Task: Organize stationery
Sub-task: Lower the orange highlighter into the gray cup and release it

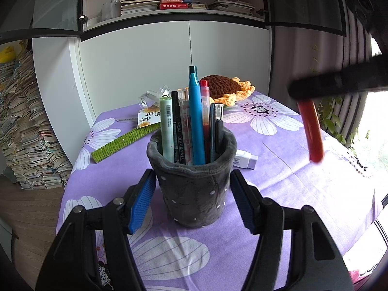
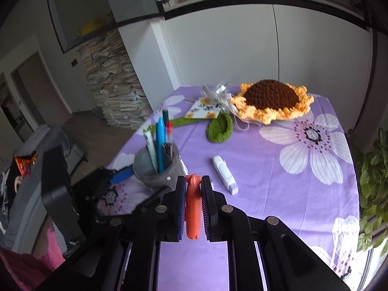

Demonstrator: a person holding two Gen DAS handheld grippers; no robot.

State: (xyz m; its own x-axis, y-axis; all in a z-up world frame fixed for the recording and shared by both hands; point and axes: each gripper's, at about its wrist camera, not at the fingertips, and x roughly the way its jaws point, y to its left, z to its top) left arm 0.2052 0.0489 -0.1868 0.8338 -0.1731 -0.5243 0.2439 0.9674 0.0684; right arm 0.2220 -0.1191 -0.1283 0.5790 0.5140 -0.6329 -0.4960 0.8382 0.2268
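Purple floral tablecloth (image 2: 254,169) carrying grey pen holder (image 1: 194,184) bracketed by wide-open left gripper (image 1: 192,198), white correction tape (image 2: 224,174) just beside it, and orange pen (image 2: 193,208) clamped aloft in right gripper (image 2: 193,186).

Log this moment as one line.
left gripper: open around pen holder | right gripper: shut on orange pen | correction tape: on table

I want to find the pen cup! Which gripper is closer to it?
Left. The left gripper has one finger on each side of the grey pen cup; the right gripper holds an orange pen off to its side.
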